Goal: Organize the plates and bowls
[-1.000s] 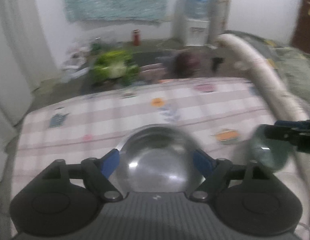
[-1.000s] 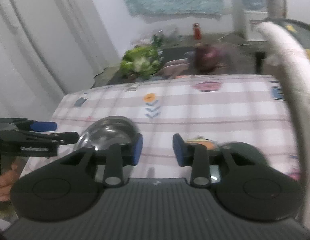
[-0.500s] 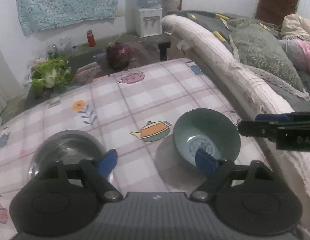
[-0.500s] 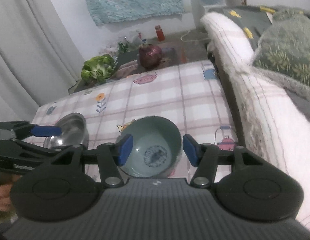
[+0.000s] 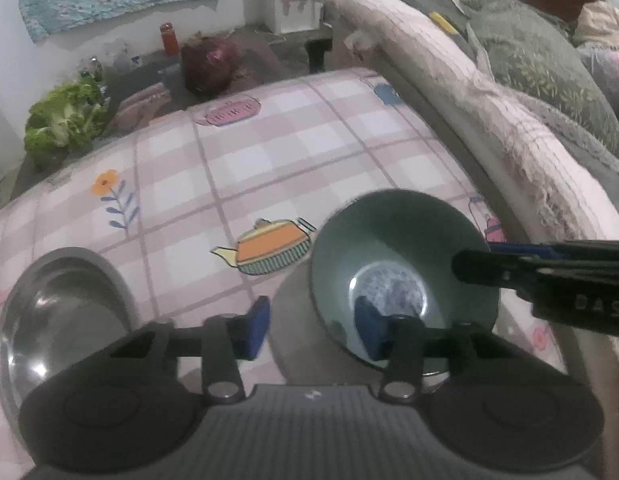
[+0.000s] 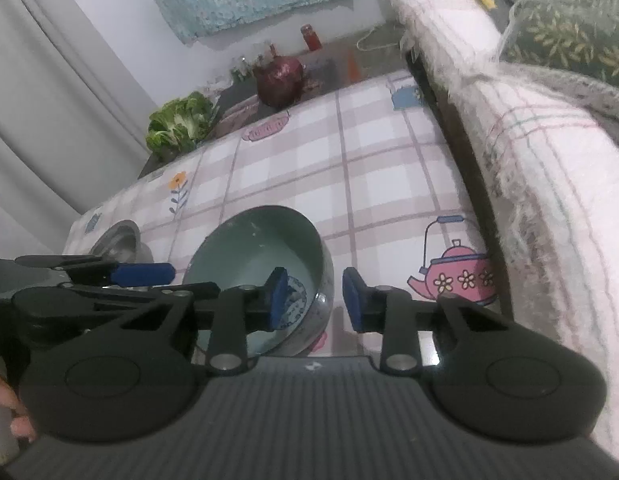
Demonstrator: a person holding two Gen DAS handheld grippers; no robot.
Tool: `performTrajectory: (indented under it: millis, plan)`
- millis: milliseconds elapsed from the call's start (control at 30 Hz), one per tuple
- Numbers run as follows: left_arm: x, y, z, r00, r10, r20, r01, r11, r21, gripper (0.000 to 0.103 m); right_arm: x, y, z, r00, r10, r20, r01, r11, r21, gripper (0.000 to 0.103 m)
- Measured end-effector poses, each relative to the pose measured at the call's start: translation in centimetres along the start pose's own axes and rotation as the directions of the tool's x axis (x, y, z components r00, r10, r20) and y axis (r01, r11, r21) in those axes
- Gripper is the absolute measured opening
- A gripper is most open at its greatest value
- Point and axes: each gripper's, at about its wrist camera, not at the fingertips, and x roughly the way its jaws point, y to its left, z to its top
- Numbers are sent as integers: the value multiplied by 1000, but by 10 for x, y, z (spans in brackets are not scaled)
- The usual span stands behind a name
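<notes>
A green ceramic bowl (image 5: 401,240) (image 6: 249,252) stands upright on the checked tablecloth. Left of it sits an empty steel bowl (image 5: 57,312) (image 6: 117,240). My left gripper (image 5: 311,332) straddles the green bowl's near-left rim, one pad inside and one outside. Its jaws are closing and its pads stand off the wall. My right gripper (image 6: 315,298) straddles the bowl's right rim the same way. Its jaws are closing too, with a small gap left at the wall. Each gripper shows in the other's view: the right gripper (image 5: 475,258) and the left gripper (image 6: 189,280).
The tablecloth (image 5: 269,152) covers a low table. A rolled blanket (image 5: 449,92) and bedding run along its right edge. Beyond the far edge lie a red cabbage (image 5: 211,66), leafy greens (image 5: 65,120) and a red jar (image 5: 169,38). A hand (image 6: 9,408) shows at lower left.
Both grippers have come down onto the green bowl. The left one left the steel bowl and swung right. Both pairs of jaws have narrowed around the bowl's rim.
</notes>
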Motion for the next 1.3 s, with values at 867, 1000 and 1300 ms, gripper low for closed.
performTrajectory:
  millis: [867,1000,1300]
  plan:
    - [-5,24,-16,997,69,-26,-70,997,-44,22,33,32,1,995,85,-56,-88,995,-50,23]
    - [1,24,-16,996,77,-40,-79,996,-50,22,41,30,-5,992,94,-80,-97,995,-36,23]
    - [8,23,-18,997,64,-47,-66,996,-62,27,46,35,-6,993,78,-86,-84,995,-59,23]
